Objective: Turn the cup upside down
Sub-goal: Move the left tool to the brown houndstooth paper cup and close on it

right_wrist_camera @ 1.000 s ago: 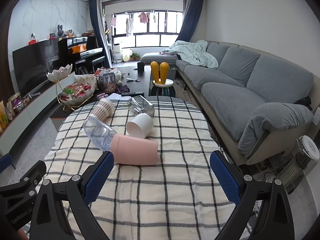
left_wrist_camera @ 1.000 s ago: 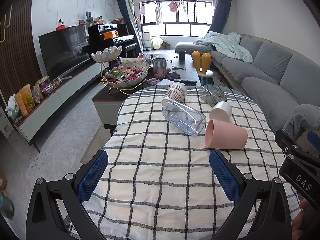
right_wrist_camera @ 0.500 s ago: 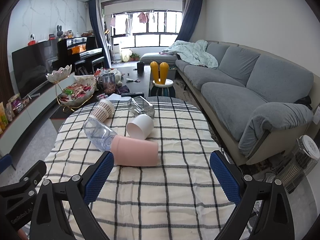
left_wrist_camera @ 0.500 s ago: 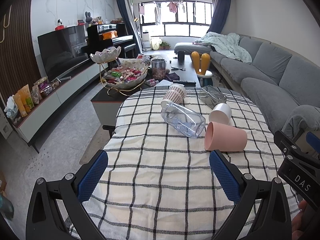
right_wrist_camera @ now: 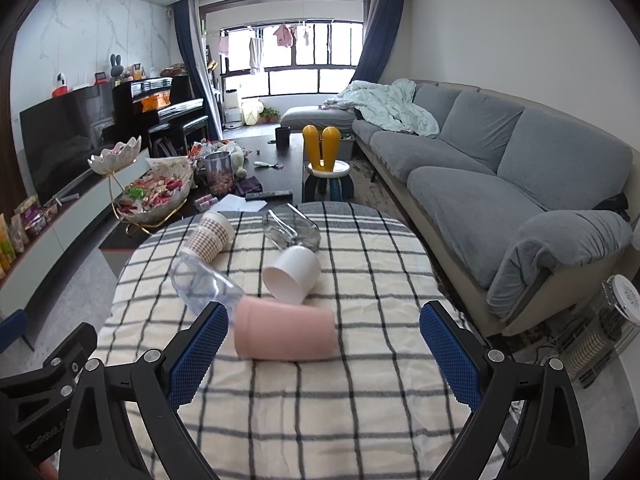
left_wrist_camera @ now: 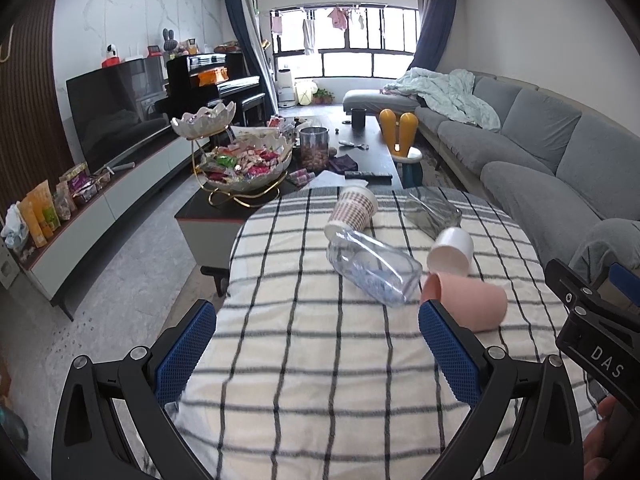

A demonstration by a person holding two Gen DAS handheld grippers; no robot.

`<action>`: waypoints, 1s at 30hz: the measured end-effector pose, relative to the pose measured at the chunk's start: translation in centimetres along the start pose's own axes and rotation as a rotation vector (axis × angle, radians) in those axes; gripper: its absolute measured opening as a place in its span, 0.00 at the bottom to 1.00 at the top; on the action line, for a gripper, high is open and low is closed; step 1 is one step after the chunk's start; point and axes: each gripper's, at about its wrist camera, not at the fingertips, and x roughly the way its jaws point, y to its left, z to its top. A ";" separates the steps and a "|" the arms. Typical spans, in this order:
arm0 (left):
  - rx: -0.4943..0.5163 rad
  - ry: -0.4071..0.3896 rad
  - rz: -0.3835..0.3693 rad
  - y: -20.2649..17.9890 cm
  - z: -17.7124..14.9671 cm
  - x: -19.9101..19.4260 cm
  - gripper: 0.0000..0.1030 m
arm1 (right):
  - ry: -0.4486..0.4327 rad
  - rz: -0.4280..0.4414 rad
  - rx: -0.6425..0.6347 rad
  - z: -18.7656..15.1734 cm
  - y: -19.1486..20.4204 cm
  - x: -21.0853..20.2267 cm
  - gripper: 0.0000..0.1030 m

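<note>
Left hand-held gripper (left_wrist_camera: pixel 316 344) and right hand-held gripper (right_wrist_camera: pixel 322 344) level above the checked tabletop (right_wrist_camera: pixel 360 400), both spread wide and holding nothing, pink cup (right_wrist_camera: pixel 285 335) lying sideways just beyond the right one's fingers, beside a clear bottle (left_wrist_camera: pixel 374 267).

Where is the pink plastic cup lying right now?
The pink plastic cup lies on its side on the checked tablecloth, nearest the cameras, touching the clear plastic bottle.

Two wrist views, side by side, facing down the room

We looked forward from low over the near edge of the checked table (left_wrist_camera: pixel 304 360), toward the window (right_wrist_camera: pixel 294 66). Our left view sat left, catching the right gripper (left_wrist_camera: pixel 600 320) at its edge; both shared the pink cup (right_wrist_camera: pixel 286 334), white cup (left_wrist_camera: pixel 452 250) and sofa (right_wrist_camera: pixel 500 168).
</note>
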 end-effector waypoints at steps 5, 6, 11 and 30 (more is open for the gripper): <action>0.029 -0.016 -0.010 0.9 1.9 1.9 1.00 | 0.006 0.002 0.019 1.7 1.2 1.9 0.94; 0.035 -0.019 -0.013 1.1 2.4 2.4 1.00 | 0.005 0.001 0.022 2.0 1.4 2.2 0.94; 0.066 -0.020 -0.042 1.1 4.8 5.3 1.00 | 0.004 -0.010 0.037 3.6 2.4 4.2 0.94; 0.171 0.134 -0.213 -0.5 10.8 19.1 1.00 | 0.081 -0.116 0.131 8.5 3.4 14.7 0.94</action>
